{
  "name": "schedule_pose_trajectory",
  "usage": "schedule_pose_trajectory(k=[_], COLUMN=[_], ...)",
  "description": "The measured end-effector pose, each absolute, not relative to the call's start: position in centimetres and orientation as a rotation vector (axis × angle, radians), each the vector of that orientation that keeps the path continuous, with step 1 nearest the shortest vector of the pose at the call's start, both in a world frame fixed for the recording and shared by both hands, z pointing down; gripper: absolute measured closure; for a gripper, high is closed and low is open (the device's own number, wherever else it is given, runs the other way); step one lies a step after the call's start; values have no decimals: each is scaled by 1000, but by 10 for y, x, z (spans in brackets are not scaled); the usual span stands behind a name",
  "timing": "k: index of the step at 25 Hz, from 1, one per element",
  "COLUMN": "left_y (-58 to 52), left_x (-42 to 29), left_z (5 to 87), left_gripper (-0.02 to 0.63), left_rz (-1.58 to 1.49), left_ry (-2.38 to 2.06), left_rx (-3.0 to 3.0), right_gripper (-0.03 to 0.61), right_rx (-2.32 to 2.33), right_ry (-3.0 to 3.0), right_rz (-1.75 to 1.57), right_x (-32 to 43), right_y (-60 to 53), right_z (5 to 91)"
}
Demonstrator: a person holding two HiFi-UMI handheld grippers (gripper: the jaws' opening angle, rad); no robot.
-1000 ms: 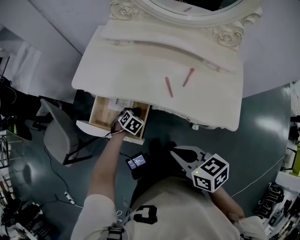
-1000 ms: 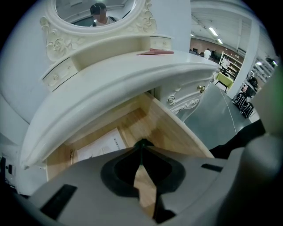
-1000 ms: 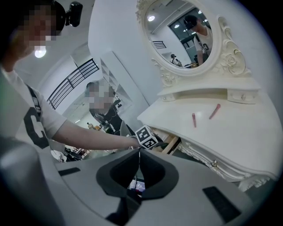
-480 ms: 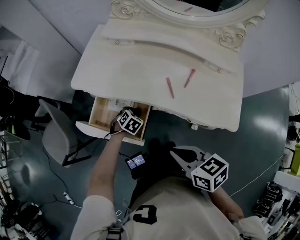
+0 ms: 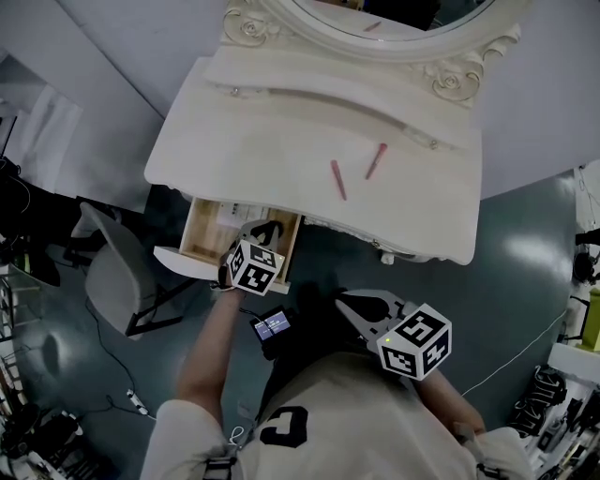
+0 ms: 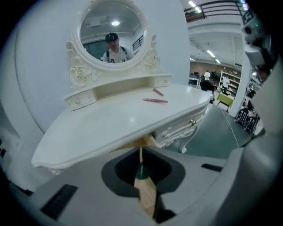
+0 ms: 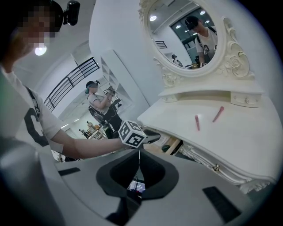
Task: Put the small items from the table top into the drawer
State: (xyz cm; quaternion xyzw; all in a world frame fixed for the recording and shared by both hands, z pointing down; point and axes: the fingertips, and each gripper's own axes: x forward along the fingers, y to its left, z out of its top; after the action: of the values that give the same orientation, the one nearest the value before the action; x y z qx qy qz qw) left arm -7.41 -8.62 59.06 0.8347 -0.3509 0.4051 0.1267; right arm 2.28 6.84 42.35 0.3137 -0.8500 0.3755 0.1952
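Observation:
Two pinkish-red sticks lie side by side on the white dressing table; the left gripper view shows them too. Below the table's front left edge the wooden drawer stands pulled out, with a dark green item inside. My left gripper hovers just above the drawer's front right part, jaws shut and nothing between them. My right gripper hangs near my body in front of the table, jaws shut and holding nothing.
An oval mirror with a carved frame rises at the table's back over a low shelf. A grey chair stands left of the drawer. A small lit screen sits at my waist. Cables trail over the dark floor.
My left gripper has lifted up out of the drawer and tilted, its marker cube now nearer to me in the head view. The right gripper and both sticks have stayed put.

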Motion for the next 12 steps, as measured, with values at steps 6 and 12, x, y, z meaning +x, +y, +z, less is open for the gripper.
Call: schedule_pose_trajectory(k=[6,12], left_y=[-69,-58], left_x=[-83,-91], left_z=[550,522], left_gripper=[555,555], left_rz=[979,884], left_ry=[-1111,-1178], left_rx=[2403,2390], right_gripper=[550,549], right_rx=[887,888], right_ry=[-2391,-2409], right_rz=[1024,976], right_x=[21,20], right_y=[72,70], right_z=[416,407])
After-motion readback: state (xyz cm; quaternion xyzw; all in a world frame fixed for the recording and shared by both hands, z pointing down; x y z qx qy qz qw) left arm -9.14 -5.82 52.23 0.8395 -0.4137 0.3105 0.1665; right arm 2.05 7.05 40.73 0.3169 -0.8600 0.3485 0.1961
